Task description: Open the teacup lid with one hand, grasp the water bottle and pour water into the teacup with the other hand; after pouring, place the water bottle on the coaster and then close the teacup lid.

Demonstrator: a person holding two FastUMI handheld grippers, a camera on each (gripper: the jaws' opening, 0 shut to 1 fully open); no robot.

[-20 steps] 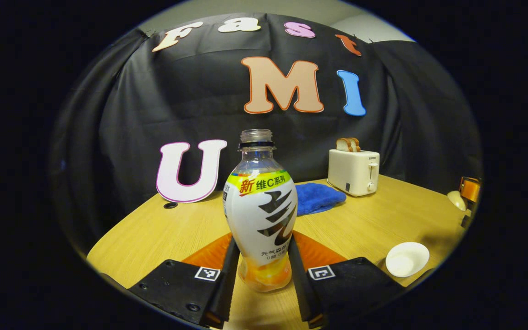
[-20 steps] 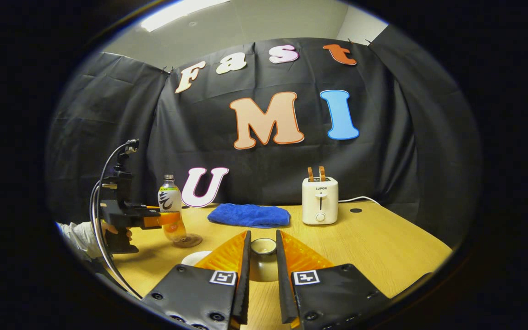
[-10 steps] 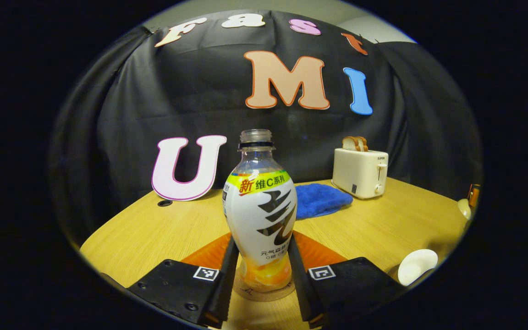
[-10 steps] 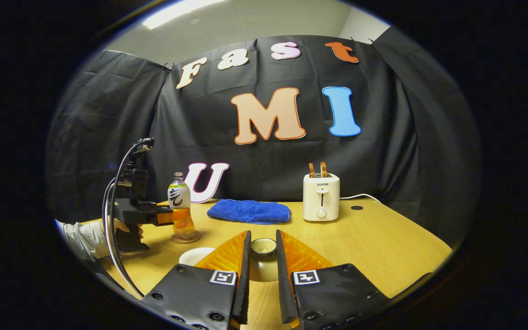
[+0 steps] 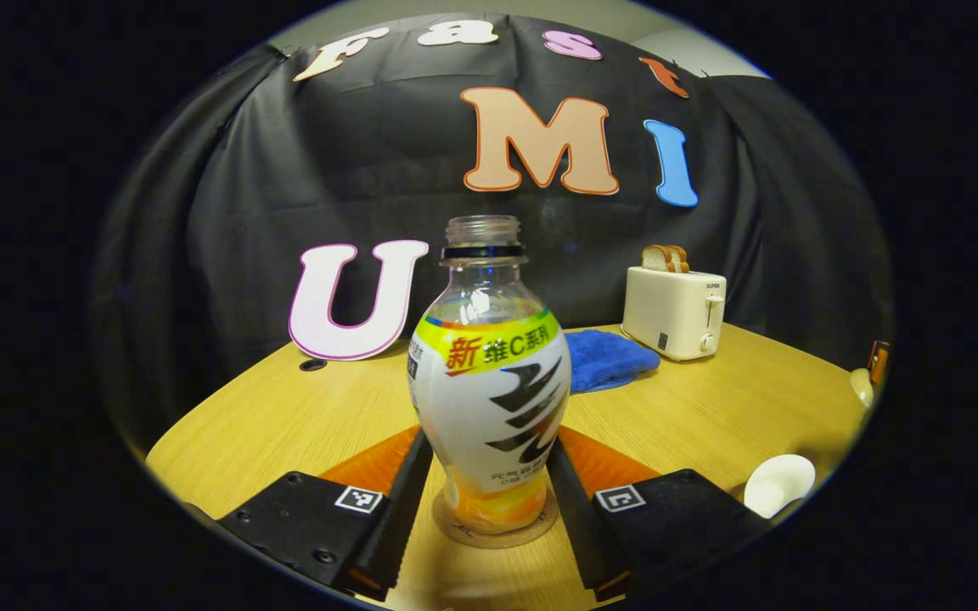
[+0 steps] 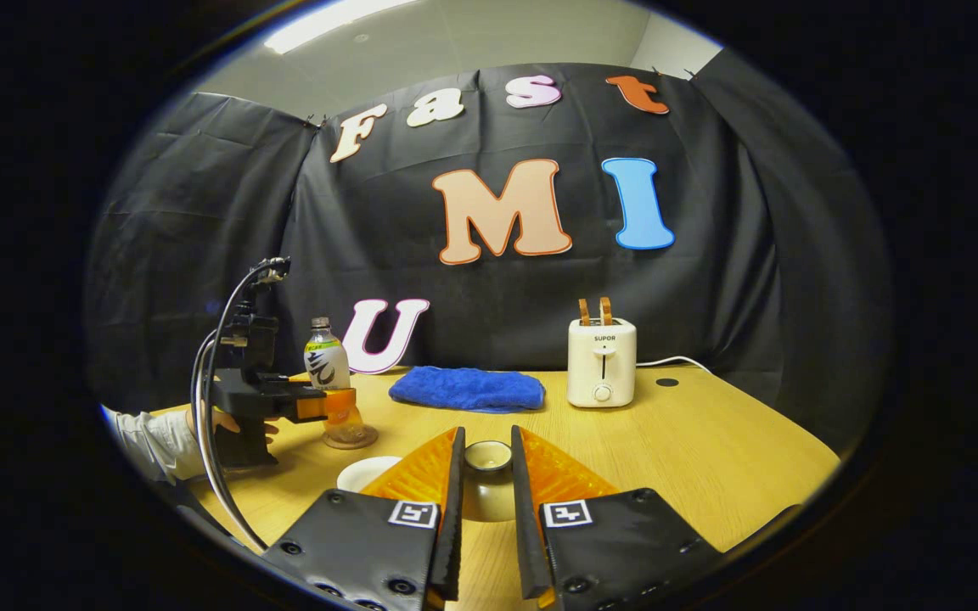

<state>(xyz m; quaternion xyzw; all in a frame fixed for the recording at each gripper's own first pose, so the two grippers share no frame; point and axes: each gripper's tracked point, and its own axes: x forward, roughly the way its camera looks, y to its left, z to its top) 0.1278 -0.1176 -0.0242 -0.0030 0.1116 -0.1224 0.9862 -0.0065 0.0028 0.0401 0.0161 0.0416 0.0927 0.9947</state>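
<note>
The water bottle (image 5: 489, 390), uncapped with a white label, stands upright on the round coaster (image 5: 533, 529). My left gripper (image 5: 491, 440) is open, its fingers flanking the bottle's lower body with a gap near the base. In the right gripper view the bottle (image 6: 326, 365) and coaster (image 6: 353, 441) stand at the left, with the left gripper (image 6: 332, 406) around the bottle. My right gripper (image 6: 486, 433) is shut on the teacup lid (image 6: 489, 501), held above the table. The white teacup (image 6: 366, 473) sits uncovered just left of it, also seen as the teacup (image 5: 779, 484).
A blue cloth (image 6: 468, 389) lies at the back of the wooden table (image 6: 710, 458), and a white toaster (image 6: 601, 361) with bread stands to its right. A hand and sleeve (image 6: 158, 441) hold the left gripper at the table's left edge.
The bottle came down onto the coaster. The left gripper's fingers have spread apart from the bottle. The right gripper has kept the lid almost still.
</note>
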